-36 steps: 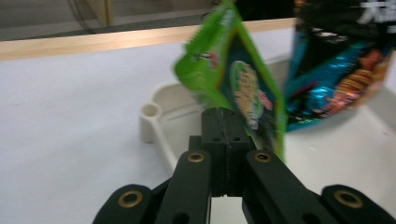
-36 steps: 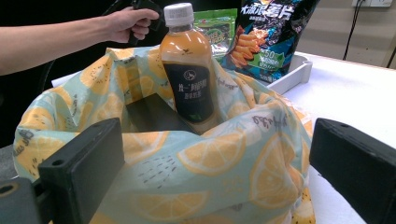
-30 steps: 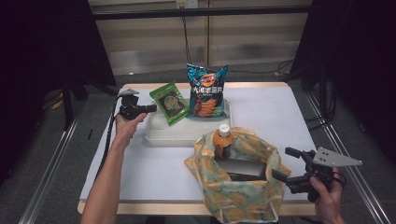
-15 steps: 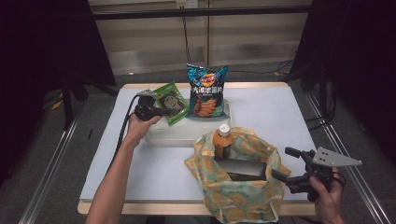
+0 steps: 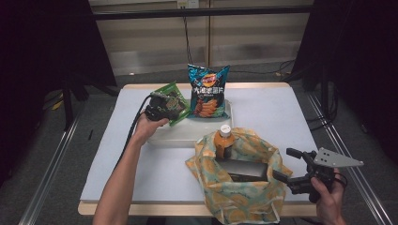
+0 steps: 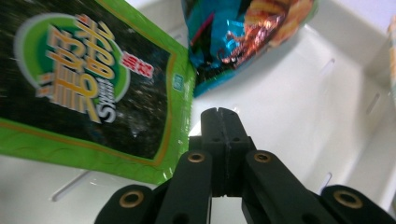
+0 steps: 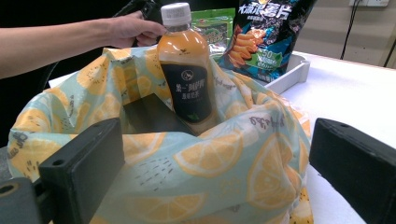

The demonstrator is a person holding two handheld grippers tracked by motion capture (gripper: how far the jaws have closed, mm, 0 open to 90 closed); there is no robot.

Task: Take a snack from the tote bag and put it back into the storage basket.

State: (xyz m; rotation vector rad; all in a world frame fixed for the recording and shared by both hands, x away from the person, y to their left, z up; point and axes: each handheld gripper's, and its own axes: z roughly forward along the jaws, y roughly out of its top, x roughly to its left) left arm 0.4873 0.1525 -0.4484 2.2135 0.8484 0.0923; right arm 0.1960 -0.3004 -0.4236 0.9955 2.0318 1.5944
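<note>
Looks like a lab/test rig: white table (image 5: 281, 117), black curtains (image 5: 42, 56), floor rails (image 5: 51, 159), cables (image 5: 187, 42).

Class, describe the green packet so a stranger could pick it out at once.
Start at the white tray at the table's far side. Two snack bags stand in it; take the left one, the green packet, next to the left hand-held gripper. Its neighbour, the chip bag, is blue and taller.

On a white table (image 5: 277, 117), a shallow white tray (image 5: 173, 138) with a green packet (image 6: 93, 79) tilted at its left end and a blue chip bag (image 5: 206, 91) upright just beside it. Nearer, just in front of the tray, an open fabric bag (image 5: 244, 197) printed with orange slices. Inside, an upright amber drink bottle (image 5: 224, 140) with a white cap and, beside it, what may be a flat black box (image 5: 244, 169).
</note>
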